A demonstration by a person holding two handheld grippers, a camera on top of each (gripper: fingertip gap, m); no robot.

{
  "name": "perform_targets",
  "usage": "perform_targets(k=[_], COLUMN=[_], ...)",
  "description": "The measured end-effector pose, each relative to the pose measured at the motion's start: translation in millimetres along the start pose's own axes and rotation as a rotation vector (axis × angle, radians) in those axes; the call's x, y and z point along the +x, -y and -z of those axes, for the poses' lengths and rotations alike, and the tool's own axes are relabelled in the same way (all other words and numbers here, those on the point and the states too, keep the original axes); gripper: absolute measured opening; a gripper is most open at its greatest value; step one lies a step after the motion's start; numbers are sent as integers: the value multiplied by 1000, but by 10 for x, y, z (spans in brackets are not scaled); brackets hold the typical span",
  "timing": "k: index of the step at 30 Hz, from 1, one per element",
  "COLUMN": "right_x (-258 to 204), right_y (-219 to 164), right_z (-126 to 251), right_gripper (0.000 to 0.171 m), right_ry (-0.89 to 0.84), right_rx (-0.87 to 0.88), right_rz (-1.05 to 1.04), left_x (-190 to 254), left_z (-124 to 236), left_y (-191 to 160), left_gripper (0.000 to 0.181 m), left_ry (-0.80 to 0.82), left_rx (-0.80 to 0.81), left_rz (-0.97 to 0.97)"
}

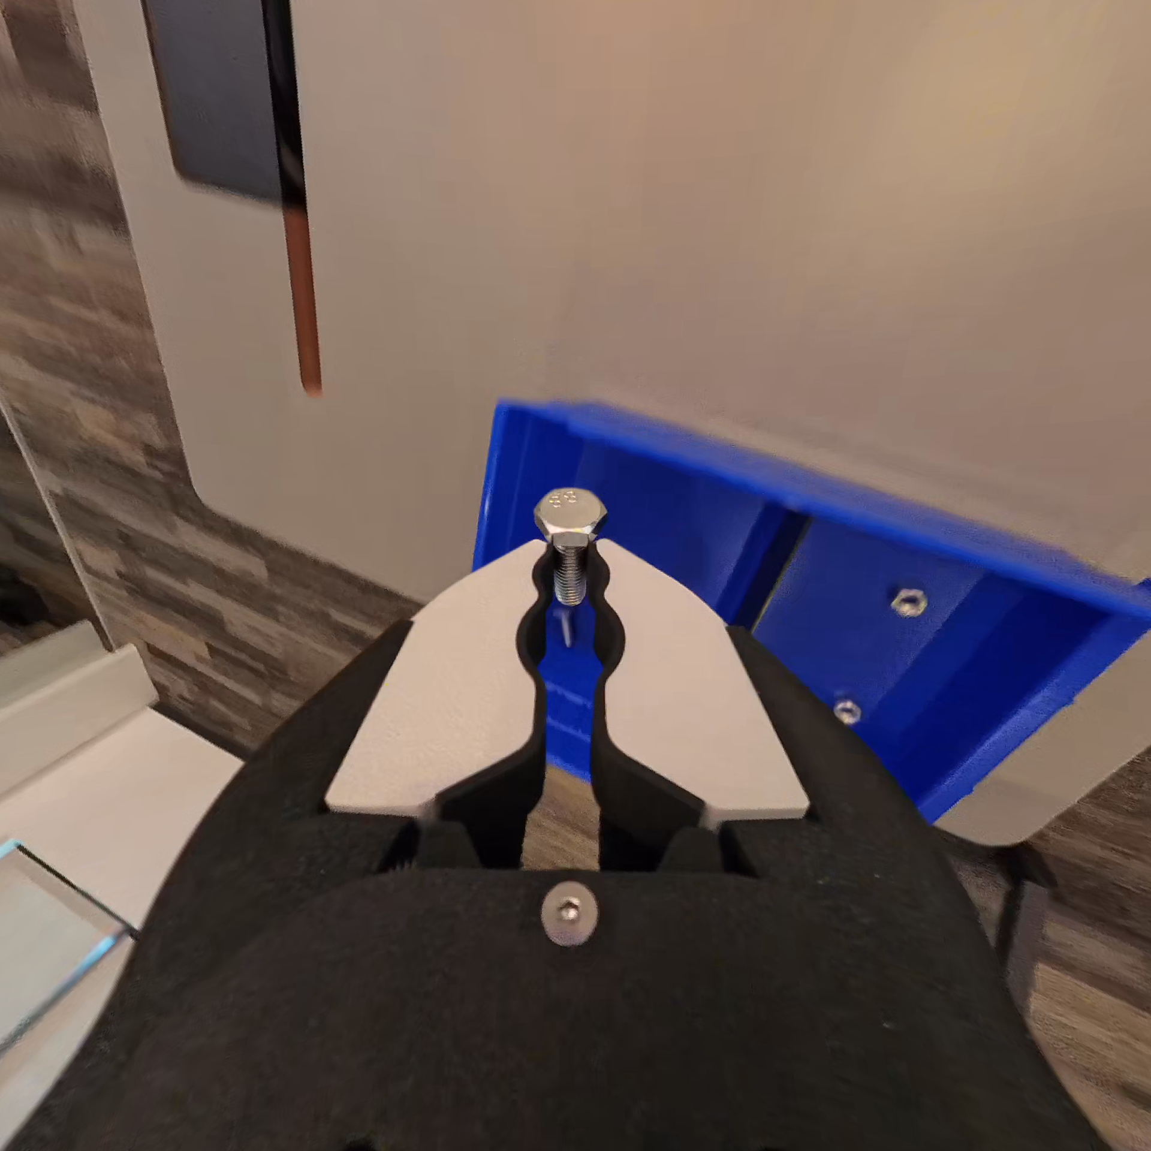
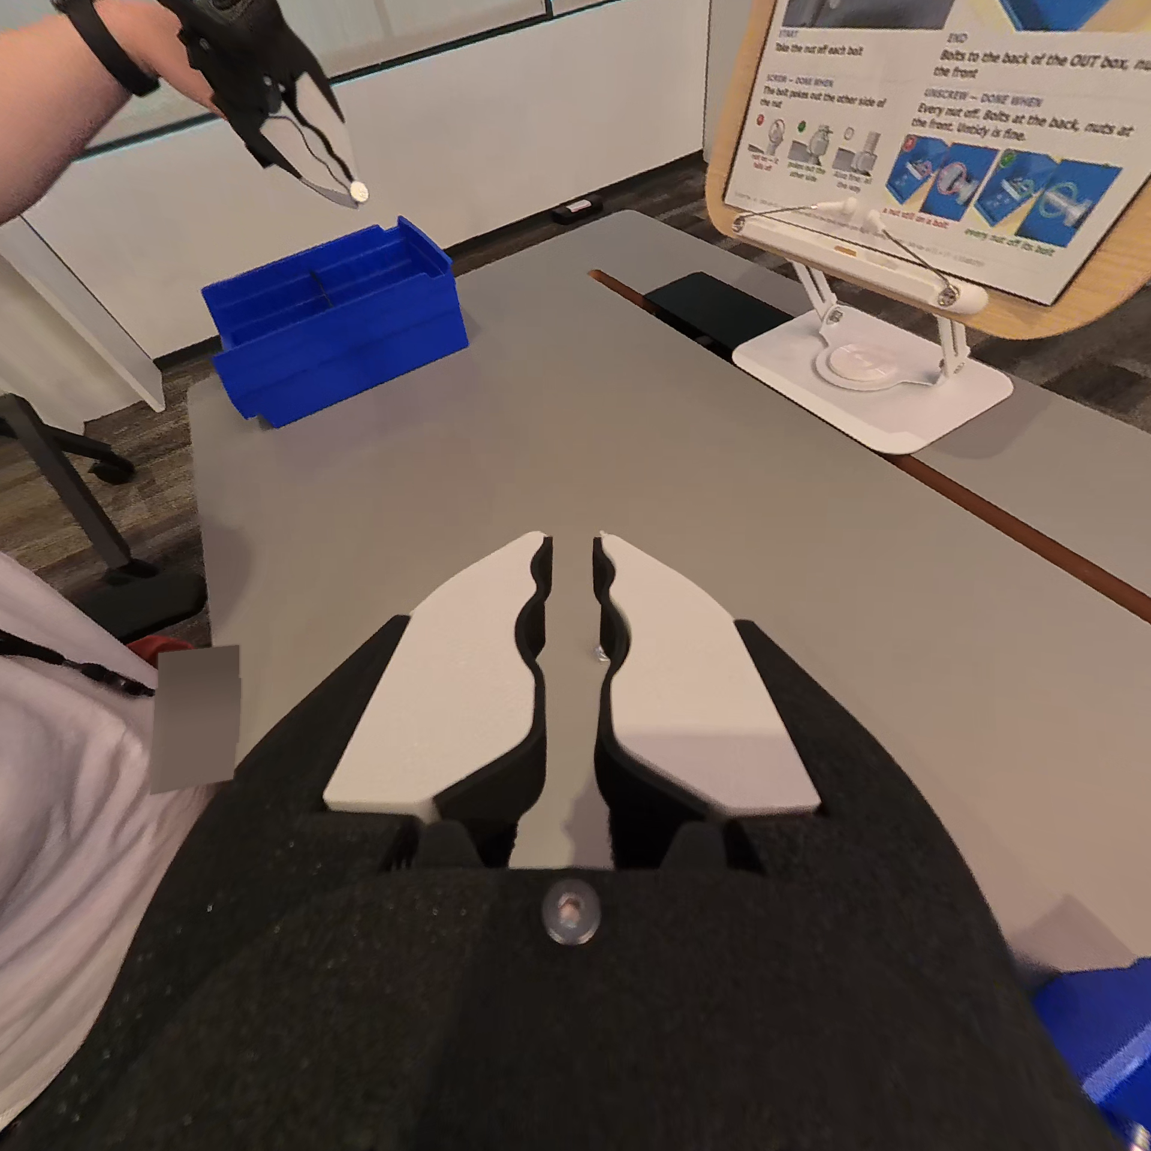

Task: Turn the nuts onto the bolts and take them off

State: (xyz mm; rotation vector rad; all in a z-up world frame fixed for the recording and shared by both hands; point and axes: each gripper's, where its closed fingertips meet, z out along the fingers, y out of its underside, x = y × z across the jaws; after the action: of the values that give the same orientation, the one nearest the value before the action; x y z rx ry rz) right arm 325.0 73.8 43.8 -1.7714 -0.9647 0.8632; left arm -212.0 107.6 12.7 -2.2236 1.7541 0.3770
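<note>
The grey table [image 2: 623,436] carries everything, and most of its top is bare, which leaves room for both hands to work. At its far left corner sits the blue bin [image 2: 336,324], open side up, with a divider splitting it into compartments so that bolts and nuts can be kept apart. On the right a white stand [image 2: 872,386] props an instruction sheet [image 2: 934,143] tilted toward the person, so it can be read while working.

The left tongs [image 2: 349,187] hang in the air above the bin. They are pinching a bolt [image 1: 570,548] by its threaded shank, head [image 1: 570,514] sticking out beyond the tips; gripping the shank keeps the bolt from slipping sideways, and no nut shows on the visible thread. My reading is that this bare bolt is about to be dropped into a bin compartment. Two loose nuts [image 1: 908,603] already lie in the compartment to the right of the divider, well apart from the bolt.

The right tongs [image 2: 573,548] hover low over the table nearer the person, spread a little and holding nothing. A small shiny piece [image 2: 599,654], perhaps a nut, lies on the table in the gap between them; it is too small to be sure. They seem placed to pick it up next.
</note>
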Motion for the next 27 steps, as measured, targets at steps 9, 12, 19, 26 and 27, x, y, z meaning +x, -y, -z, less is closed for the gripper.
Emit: perform_targets(k=[9,12,19,26,27], right_x=[-281,-333,-386,-341,-333], right_y=[-49,-139,-316,-436,-453], right_z=[20,48,126,164,164], right_gripper=[12,12,12,12,12], right_ry=[61,71,83,95,96], right_rx=[3,-17,-55,-48,-49], right_rz=[-9,-26,-50,-78,-83], left_x=[879,1226,1658,1810,1831], left_z=[-553,-879,-1324,-1362,-1353], left_y=[1752,2158,2548,2562,2557], left_gripper=[10,10,10,10,10], left_ry=[-104,-176,-228,-250,-260], left_rx=[139,164,63,20,25], left_rz=[-288,-345,-509,-678,-706])
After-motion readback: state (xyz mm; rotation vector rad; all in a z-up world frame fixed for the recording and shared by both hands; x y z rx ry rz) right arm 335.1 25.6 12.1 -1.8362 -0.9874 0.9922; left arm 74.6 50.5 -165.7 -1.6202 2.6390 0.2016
